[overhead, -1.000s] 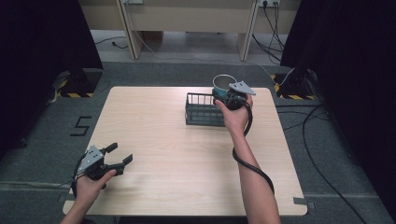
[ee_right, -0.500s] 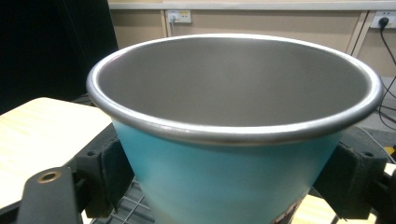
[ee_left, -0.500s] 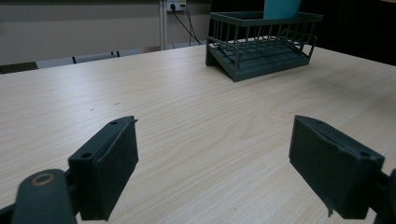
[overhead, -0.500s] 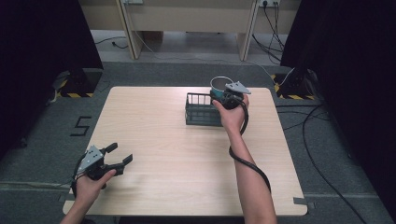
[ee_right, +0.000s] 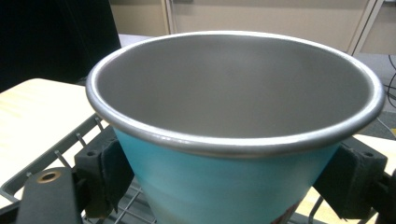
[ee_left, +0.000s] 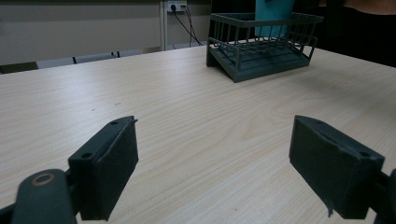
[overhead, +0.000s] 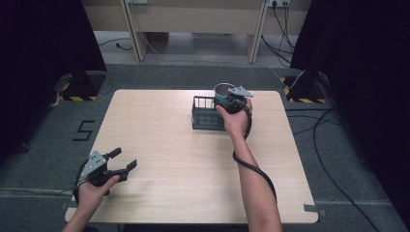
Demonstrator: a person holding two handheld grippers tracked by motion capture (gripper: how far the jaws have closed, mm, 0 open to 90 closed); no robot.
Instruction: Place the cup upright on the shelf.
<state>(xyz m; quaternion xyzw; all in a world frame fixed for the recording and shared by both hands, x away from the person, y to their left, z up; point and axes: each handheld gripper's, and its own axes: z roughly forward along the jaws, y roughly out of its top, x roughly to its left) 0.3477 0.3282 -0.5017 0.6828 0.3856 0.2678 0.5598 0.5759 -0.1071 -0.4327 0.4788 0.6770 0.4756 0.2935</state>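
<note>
1. While clamped in the right tool (overhead: 223, 98), teal cup (ee_right: 224, 186) hanging over the wire basket (overhead: 207, 114): placing step.
2. Next, probably: lower, release.
3. Left tool (overhead: 122, 162) open, idle on tabletop (overhead: 169, 159).

Matt metal cup (ee_right: 233, 140), wooden table (overhead: 159, 145)

Looks like a lab / recording setup, not a home. Light wood bench (overhead: 159, 145) stands alone on grey carpet (overhead: 43, 145), black curtains (overhead: 43, 43) both sides, hazard-striped stand bases (overhead: 77, 92) at the far corners, loose cables (overhead: 333, 140) across the floor, wall sockets (overhead: 277, 3) w/ plugs, pale panel wall (overhead: 193, 19) behind, tape marks on carpet (overhead: 84, 130)
</note>
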